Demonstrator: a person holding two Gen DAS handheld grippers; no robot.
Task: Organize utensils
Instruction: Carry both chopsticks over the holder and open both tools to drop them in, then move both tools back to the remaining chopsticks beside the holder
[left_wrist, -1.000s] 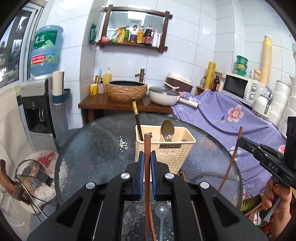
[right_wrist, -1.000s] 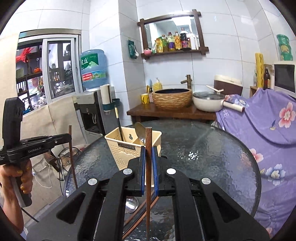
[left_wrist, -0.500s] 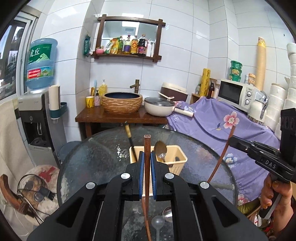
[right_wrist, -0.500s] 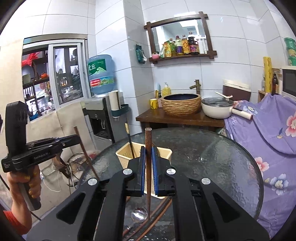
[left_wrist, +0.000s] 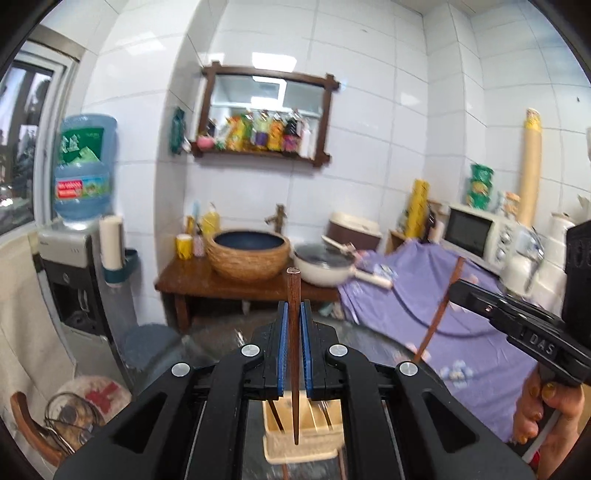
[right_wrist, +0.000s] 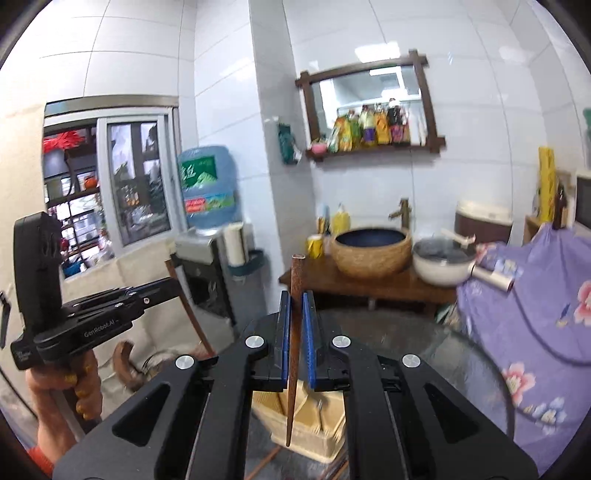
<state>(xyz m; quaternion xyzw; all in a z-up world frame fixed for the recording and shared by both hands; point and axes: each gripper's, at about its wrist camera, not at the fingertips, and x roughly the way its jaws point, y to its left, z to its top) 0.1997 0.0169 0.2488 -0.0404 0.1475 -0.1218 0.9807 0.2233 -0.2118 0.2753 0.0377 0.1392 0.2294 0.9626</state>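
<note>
Dark wood chopstick (left_wrist: 294, 321) stood upright dead centre of the left wrist view, pinched between the blue pads (left_wrist: 283, 350) of the left gripper (left_wrist: 294, 350), jaws nearly closed on the stick. Its tip hung low in the frame over the cream utensil basket (left_wrist: 301, 439), apparently above the slots rather than in one. At right of the frame, the right gripper (left_wrist: 458, 290) had its own chopstick (left_wrist: 437, 314), tilted, against the purple cloth (left_wrist: 461, 332).

Right wrist view: same deal. A second brown stick (right_wrist: 294, 332) sat in the centre, jaws clamped on it with a sliver of gap beside the pads, leaning slightly, its point low over the basket (right_wrist: 314, 432). The left gripper (right_wrist: 162, 288) showed at left of the frame with its stick angled down.

Handling-wise I'd guess these are light, stiff and a bit slick, so they could swivel in a pinch grip; holding around mid-length, like both did, seems sensible.

Hard to read: both pictures were motion-blurred, the gripper bodies hid most of the basket, and I couldn't tell which compartment either tip was lined up with, or what else sat inside. The glass table (right_wrist: 443, 347) showed only as a sliver.
</note>
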